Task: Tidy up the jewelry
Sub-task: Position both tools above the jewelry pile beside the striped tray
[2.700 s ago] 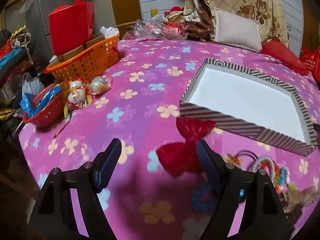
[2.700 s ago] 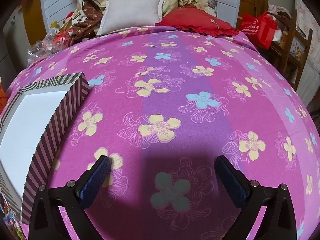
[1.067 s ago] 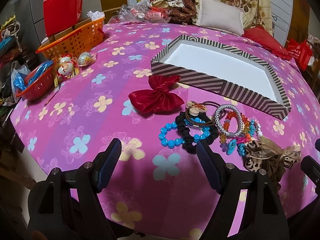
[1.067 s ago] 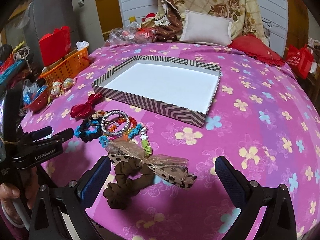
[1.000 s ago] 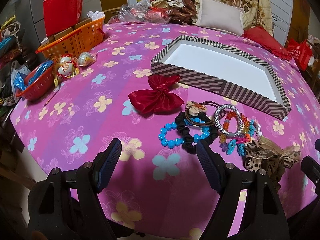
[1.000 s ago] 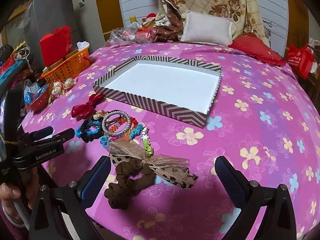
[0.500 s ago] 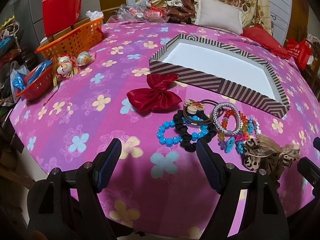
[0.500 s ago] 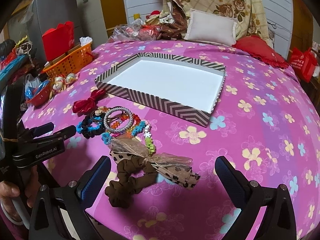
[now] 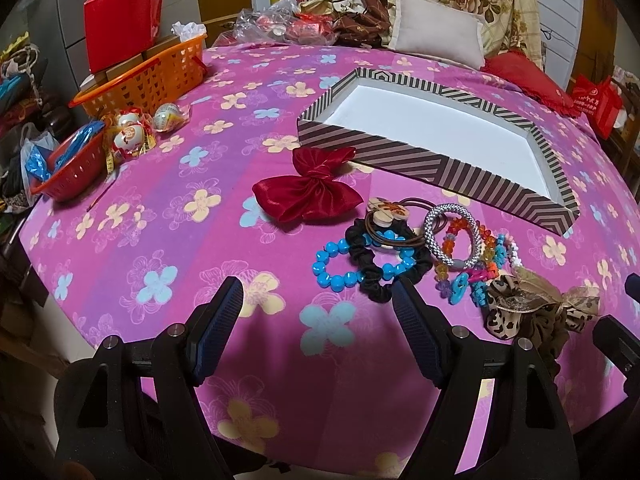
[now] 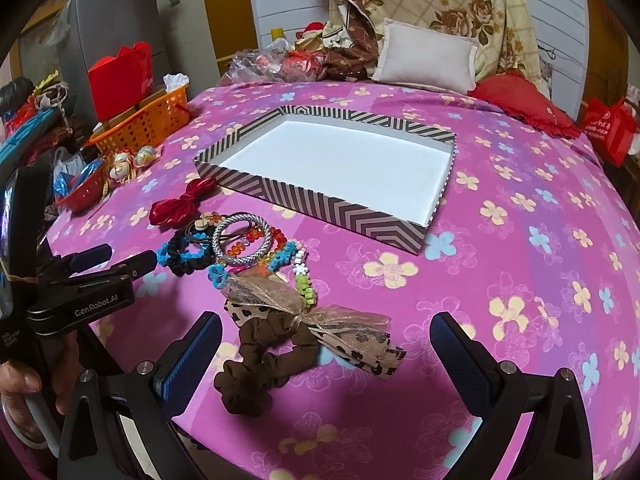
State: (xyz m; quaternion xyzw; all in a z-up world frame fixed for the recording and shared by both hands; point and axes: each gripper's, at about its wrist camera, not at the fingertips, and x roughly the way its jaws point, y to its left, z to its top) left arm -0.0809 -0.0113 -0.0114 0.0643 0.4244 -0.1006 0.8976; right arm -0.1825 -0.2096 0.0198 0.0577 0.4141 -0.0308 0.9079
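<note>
A striped shallow box [image 9: 424, 160] [image 10: 320, 200] with a white, empty inside lies on the pink flowered bed. In front of it lies a pile of accessories: a red satin bow [image 9: 310, 190] [image 10: 180, 204], a blue bead bracelet [image 9: 340, 270], a black scrunchie [image 9: 380, 276], a silver bangle [image 9: 450, 236] [image 10: 240, 240], coloured bead bracelets [image 10: 288, 256] and a leopard bow on a brown scrunchie [image 9: 532, 312] [image 10: 288, 332]. My left gripper [image 9: 320, 324] [image 10: 112, 260] is open and empty just short of the blue bracelet. My right gripper [image 10: 326, 356] is open and empty over the leopard bow.
An orange basket [image 9: 148, 76] with a red box [image 9: 120, 20], a small red basket [image 9: 68, 164] and wrapped eggs [image 9: 132, 132] stand at the left edge. Pillows [image 10: 424, 56] and bags lie at the far side.
Both grippers have pulled back from close over the bedspread to the near edge, so the whole pile and box now show. In the last half second they have barely drifted.
</note>
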